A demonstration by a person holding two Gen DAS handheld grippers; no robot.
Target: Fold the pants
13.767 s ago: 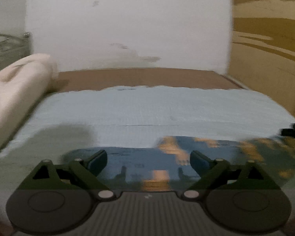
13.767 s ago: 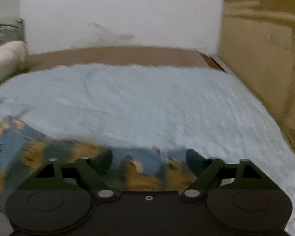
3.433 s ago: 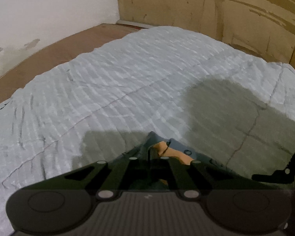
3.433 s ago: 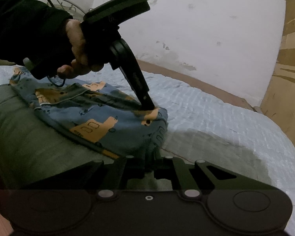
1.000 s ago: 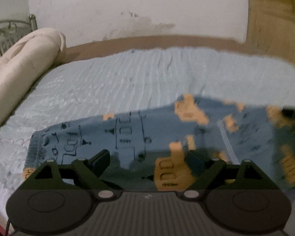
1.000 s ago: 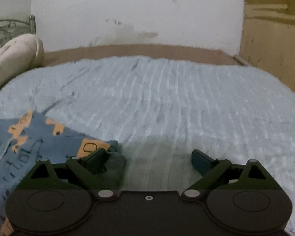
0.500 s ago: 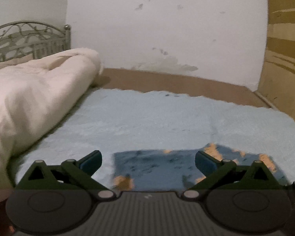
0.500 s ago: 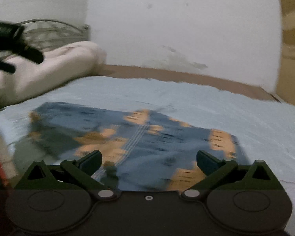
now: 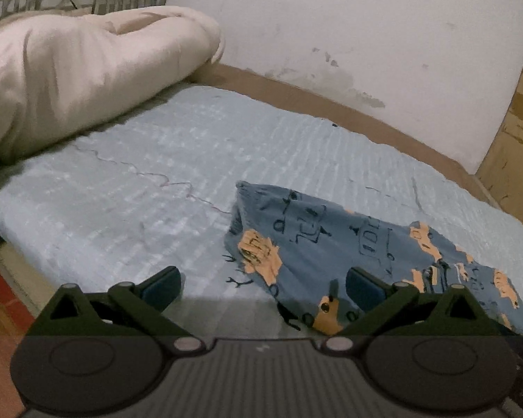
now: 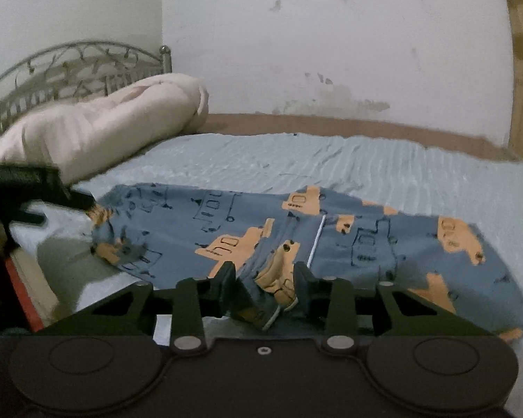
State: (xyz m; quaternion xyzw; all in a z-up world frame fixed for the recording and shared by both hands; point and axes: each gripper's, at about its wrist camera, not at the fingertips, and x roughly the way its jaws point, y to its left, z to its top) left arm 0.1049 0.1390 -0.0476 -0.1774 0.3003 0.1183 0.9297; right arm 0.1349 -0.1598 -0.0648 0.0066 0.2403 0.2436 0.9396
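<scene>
The blue pants [image 10: 366, 237] with orange vehicle prints lie flat and lengthwise across the light blue sheet [image 10: 296, 160]. My right gripper [image 10: 264, 280] is at their near edge, about mid-length. Its jaws are closing, and a fold of the cloth is bunched up between the pads. In the left wrist view the cuff end of the pants [image 9: 331, 237] lies ahead and to the right. My left gripper [image 9: 263, 280] stands wide open just above the sheet, its right finger over the cuff end and its left finger over bare sheet. It holds nothing.
A rolled cream duvet [image 9: 69, 69] fills the left side of the bed, in front of a metal headboard [image 10: 69, 66]. A white wall runs behind and a wooden panel [image 9: 519, 139] stands at the right. The bed's near edge and red floor [image 9: 3, 278] are at lower left.
The right jaws have narrowed from wide open onto a fold of the pants. The left gripper has swung left to the cuff end and stays wide open.
</scene>
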